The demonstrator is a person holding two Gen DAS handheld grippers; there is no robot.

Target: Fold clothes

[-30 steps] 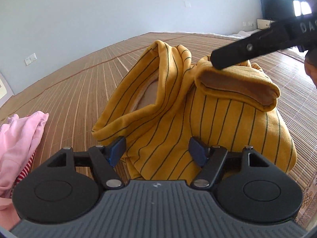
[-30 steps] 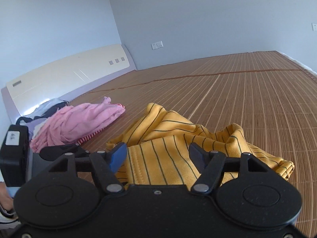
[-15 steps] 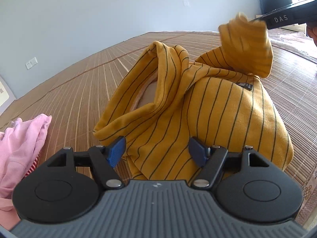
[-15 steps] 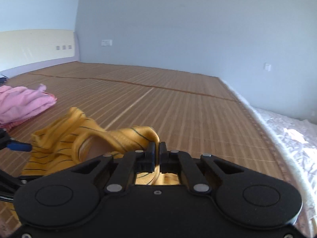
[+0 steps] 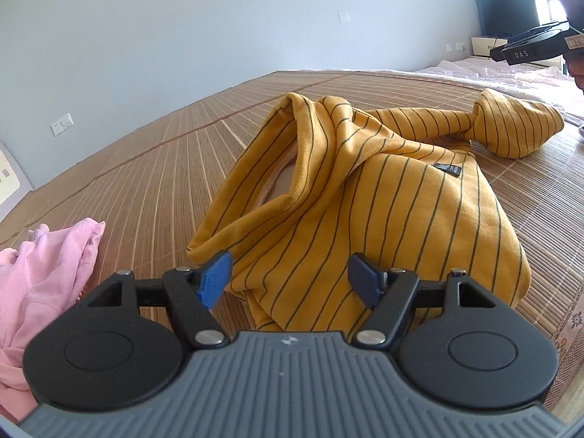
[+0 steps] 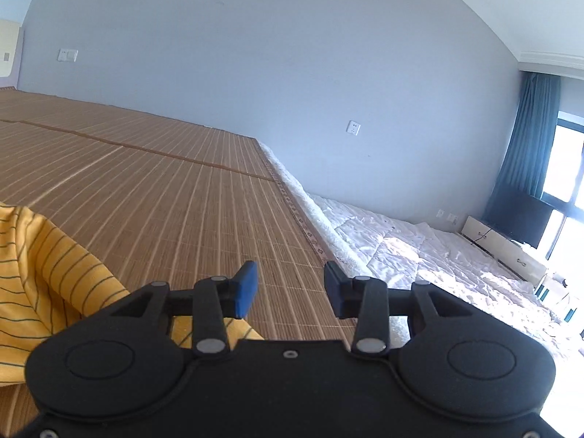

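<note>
Left claw (image 5: 289, 280): released, blue pads spread wide, nothing between them. It hangs just above the near hem of the yellow striped sweatshirt (image 5: 368, 215); whether the pads touch the cloth cannot be told, as the claw's own body hides the hem below them.

Right claw (image 6: 289, 289): released, pads apart, holding nothing. Between its pads only the bamboo mat (image 6: 153, 189) shows. In the right wrist view a fold of the yellow sweatshirt lies at the lower left, partly under the claw's black body and cut off by the frame's left edge. In the left wrist view the right claw appears only as a dark body marked "DAS" at the top right corner, cropped by the frame edge; its pads are not seen there.

The sweatshirt lies rumpled on the mat, near the mat's near edge. Its hooded or collared opening stands up on the left side, showing a pale lining. One sleeve (image 5: 514, 127) is stretched out toward the mat's right edge, twisted at one point, its end resting flat. A small dark label (image 5: 448, 169) sits on the chest; its text is too small to read.

A pink garment (image 5: 43, 273) lies beside the sweatshirt toward the mat's left, apart from it, cut off by the frame and partly hidden behind the left claw.

A white quilt (image 6: 419, 252) borders the mat's right edge.
</note>
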